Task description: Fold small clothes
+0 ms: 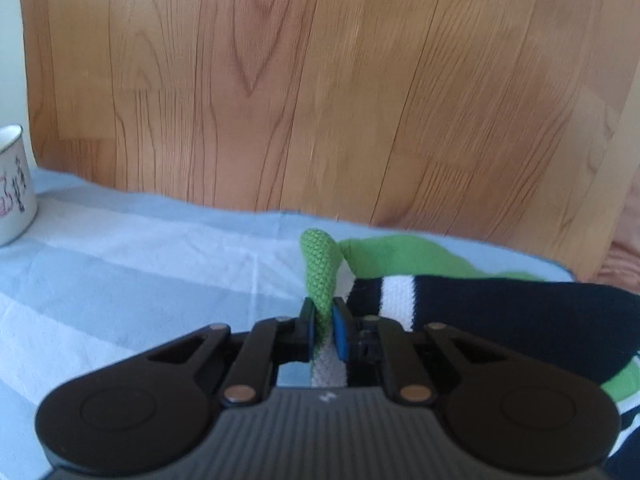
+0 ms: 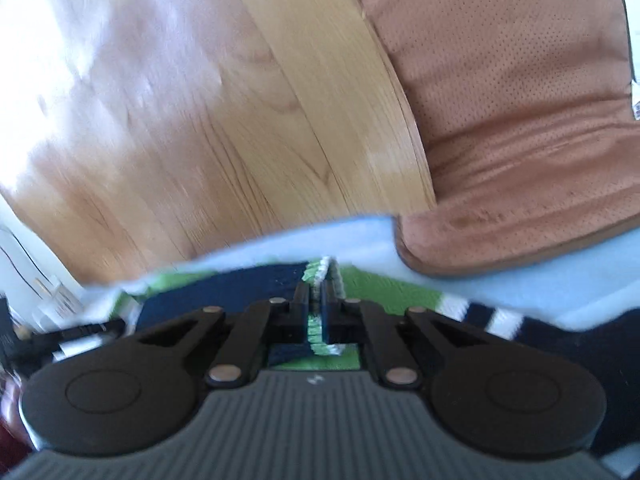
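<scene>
A small knitted garment [image 1: 500,308] in green, white and navy stripes lies on a pale blue cloth [image 1: 140,264]. My left gripper [image 1: 321,308] is shut on a green knitted edge of it, which stands up between the blue pads. In the right wrist view the same striped garment [image 2: 240,292] lies under my right gripper [image 2: 317,296], whose pads pinch a green and white fold of it. That view is blurred.
A white enamel mug [image 1: 14,184] stands at the left edge of the blue cloth. Beyond the cloth lies a wooden surface [image 1: 320,80]. A brown perforated cushion [image 2: 520,120] sits at the right, touching the cloth's far edge.
</scene>
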`<state>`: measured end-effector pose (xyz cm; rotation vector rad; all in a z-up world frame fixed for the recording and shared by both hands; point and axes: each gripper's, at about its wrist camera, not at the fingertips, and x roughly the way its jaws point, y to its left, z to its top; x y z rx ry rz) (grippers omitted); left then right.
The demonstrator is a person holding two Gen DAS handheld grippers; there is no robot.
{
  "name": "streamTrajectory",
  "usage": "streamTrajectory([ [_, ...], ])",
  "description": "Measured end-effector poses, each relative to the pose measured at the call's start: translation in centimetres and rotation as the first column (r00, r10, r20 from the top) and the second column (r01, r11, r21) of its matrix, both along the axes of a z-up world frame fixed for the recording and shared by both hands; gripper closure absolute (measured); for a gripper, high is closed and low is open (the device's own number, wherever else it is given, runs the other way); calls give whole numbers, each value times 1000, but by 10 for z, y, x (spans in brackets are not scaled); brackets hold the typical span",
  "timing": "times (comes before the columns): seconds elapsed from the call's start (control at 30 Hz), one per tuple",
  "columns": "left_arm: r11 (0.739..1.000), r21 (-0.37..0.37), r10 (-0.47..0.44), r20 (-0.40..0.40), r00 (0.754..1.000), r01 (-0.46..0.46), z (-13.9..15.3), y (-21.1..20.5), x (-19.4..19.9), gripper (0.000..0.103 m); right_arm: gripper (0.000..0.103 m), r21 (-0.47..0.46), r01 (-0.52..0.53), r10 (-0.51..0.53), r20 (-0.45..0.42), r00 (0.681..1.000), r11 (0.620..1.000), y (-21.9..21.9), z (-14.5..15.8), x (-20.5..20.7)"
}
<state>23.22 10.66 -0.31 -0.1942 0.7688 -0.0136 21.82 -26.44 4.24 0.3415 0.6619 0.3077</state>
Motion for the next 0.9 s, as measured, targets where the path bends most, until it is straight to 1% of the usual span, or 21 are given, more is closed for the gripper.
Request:
streamTrajectory([
  [0.03, 999, 32, 0, -16, 1000, 1, -6, -5, 2, 86, 94, -48, -4, 2, -28, 1000, 999, 5, -9, 2],
  [0.07, 997, 75, 7, -14, 1000, -6, -9, -10, 4, 81, 93, -81, -6, 0, -73, 997, 997, 10, -22, 8],
  [0.1, 993, 121, 17, 5, 1000, -18, -9, -15, 0, 72, 92, -80, -5, -3, -93, 996, 997, 9, -30, 10],
  [0.13, 987, 156, 25, 8, 1000, -26, -8, -17, -2, 68, 86, -69, 21, -26, -73, 997, 997, 6, -29, 8],
  [0.17, 985, 167, 34, 13, 999, -36, -5, -17, -6, 67, 83, -67, 38, -43, -81, 996, 997, 4, -25, 8],
  [0.23, 985, 160, 59, 38, 998, -64, 6, -15, -20, 66, 73, -10, 61, -61, -31, 998, 998, -3, -12, 0],
  [0.27, 985, 148, 78, 58, 995, -86, 14, -13, -28, 66, 72, 3, 65, -65, -2, 998, 998, -3, -6, -5],
  [0.33, 992, 77, 92, 99, 991, -100, 27, -4, -45, 66, 72, -7, 46, -46, 42, 998, 999, 1, 5, -14],
  [0.4, 997, 12, 71, 120, 990, -73, 35, -7, -56, 66, 73, -11, 3, -2, 67, 998, 1000, 15, 12, -15],
  [0.43, 998, 0, 55, 124, 991, -55, 37, -10, -59, 66, 72, -8, -26, 27, 67, 997, 1000, 22, 13, -14],
  [0.5, 1000, -4, 17, 125, 992, -17, 36, -24, -66, 66, 72, -5, -84, 84, 57, 995, 996, 42, 11, -6],
  [0.57, 1000, 15, -17, 108, 994, 15, 25, -38, -68, 65, 72, -16, -113, 114, 42, 993, 993, 56, 6, 1],
  [0.63, 998, 52, -23, 72, 997, 19, 11, -48, -66, 65, 73, -38, -118, 118, 6, 993, 992, 63, -4, 12],
  [0.67, 997, 72, -19, 58, 998, 15, 4, -50, -64, 66, 73, -65, -99, 97, -22, 995, 993, 64, -11, 16],
  [0.7, 995, 97, -20, 59, 998, 14, -4, -50, -61, 67, 77, -76, -74, 70, -45, 997, 994, 60, -19, 19],
  [0.73, 992, 126, -31, 84, 996, 20, -8, -51, -62, 67, 81, -26, -69, 68, -22, 997, 997, 50, -25, 18],
  [0.77, 990, 142, -37, 89, 995, 24, -8, -51, -63, 67, 85, 25, -62, 62, -17, 998, 998, 40, -29, 17],
  [0.8, 989, 146, -36, 93, 995, 22, -7, -51, -63, 67, 93, 66, -44, 45, -18, 999, 997, 32, -33, 16],
  [0.9, 982, 187, -39, 99, 994, 20, -6, -56, -64, 67, 101, 187, -7, 9, -13, 1000, 982, 15, -45, 8],
])
